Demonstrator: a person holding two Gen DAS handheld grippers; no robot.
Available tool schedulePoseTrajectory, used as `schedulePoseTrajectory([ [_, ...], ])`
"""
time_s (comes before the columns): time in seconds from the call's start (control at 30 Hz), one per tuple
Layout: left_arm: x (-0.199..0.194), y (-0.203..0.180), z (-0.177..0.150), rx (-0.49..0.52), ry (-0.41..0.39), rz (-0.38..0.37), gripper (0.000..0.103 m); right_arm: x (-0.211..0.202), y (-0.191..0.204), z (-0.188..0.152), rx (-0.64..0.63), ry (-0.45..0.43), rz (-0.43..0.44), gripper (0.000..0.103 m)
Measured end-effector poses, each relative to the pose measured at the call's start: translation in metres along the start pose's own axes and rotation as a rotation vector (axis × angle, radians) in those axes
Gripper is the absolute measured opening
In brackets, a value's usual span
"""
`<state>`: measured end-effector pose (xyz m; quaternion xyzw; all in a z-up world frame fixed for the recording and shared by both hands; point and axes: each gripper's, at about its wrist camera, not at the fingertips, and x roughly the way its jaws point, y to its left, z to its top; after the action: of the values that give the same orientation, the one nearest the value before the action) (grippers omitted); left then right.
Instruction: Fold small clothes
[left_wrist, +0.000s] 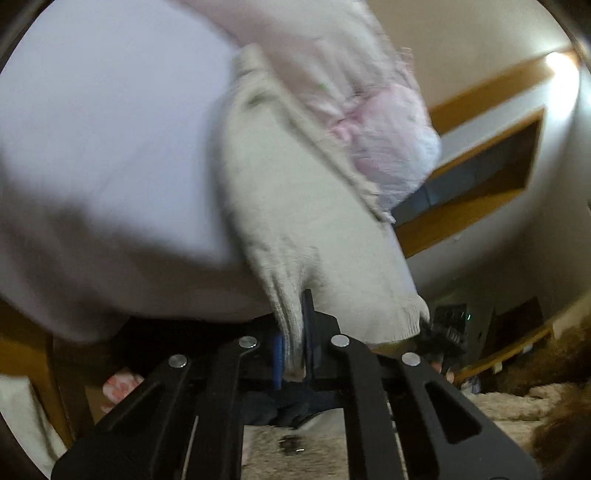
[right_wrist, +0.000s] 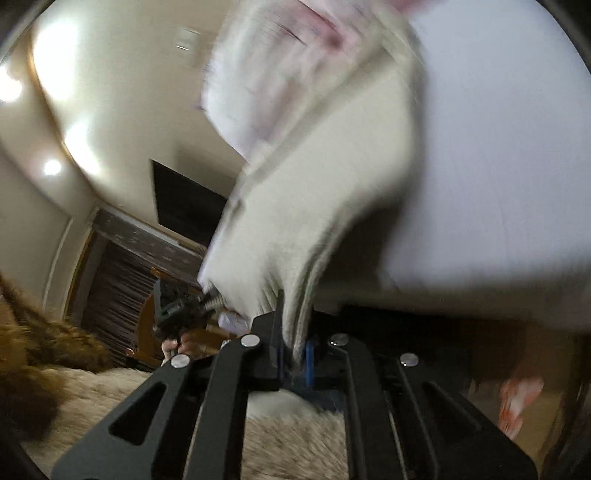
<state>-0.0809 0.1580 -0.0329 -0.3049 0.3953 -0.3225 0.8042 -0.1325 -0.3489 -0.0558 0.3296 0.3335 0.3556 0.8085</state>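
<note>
A small cream knit garment (left_wrist: 295, 206) with a pink ruffled part (left_wrist: 384, 147) hangs in the air between both grippers, blurred by motion. My left gripper (left_wrist: 295, 343) is shut on one bunched edge of it. My right gripper (right_wrist: 293, 339) is shut on another bunched edge of the garment (right_wrist: 317, 192). The other gripper (left_wrist: 443, 332) shows at the garment's far corner in the left wrist view, and likewise in the right wrist view (right_wrist: 181, 310). The white table top (left_wrist: 103, 155) lies behind the cloth.
The white table (right_wrist: 498, 166) has a wooden frame (left_wrist: 40, 369). A shaggy beige rug (right_wrist: 288, 443) covers the floor below. A brown furry thing (right_wrist: 33, 354) lies at the left. A dark wall panel (right_wrist: 184, 206) and wooden shelves (left_wrist: 480, 170) stand behind.
</note>
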Motion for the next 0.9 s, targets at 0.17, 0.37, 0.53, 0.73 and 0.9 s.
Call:
schedulePoseTrajectory([
  [0.17,-0.005,-0.059,0.089,0.195,-0.132,0.047,0.008,-0.004,0.057,0.106,-0.193,-0.196,-0.055,0.007],
  [0.37,0.074,-0.055,0.231,0.175,-0.260,0.311,0.008,0.055,0.012,0.236,-0.090,-0.347,-0.365,0.007],
  [0.53,0.159,-0.005,0.279,0.082,-0.152,0.482,0.008,0.124,-0.066,0.281,0.075,-0.252,-0.619,0.007],
  [0.73,0.167,0.021,0.280,-0.056,-0.086,0.439,0.032,0.138,-0.083,0.284,0.131,-0.303,-0.710,0.061],
  [0.9,0.096,0.013,0.270,-0.061,-0.261,0.357,0.096,0.110,-0.053,0.260,-0.019,-0.539,-0.725,0.101],
])
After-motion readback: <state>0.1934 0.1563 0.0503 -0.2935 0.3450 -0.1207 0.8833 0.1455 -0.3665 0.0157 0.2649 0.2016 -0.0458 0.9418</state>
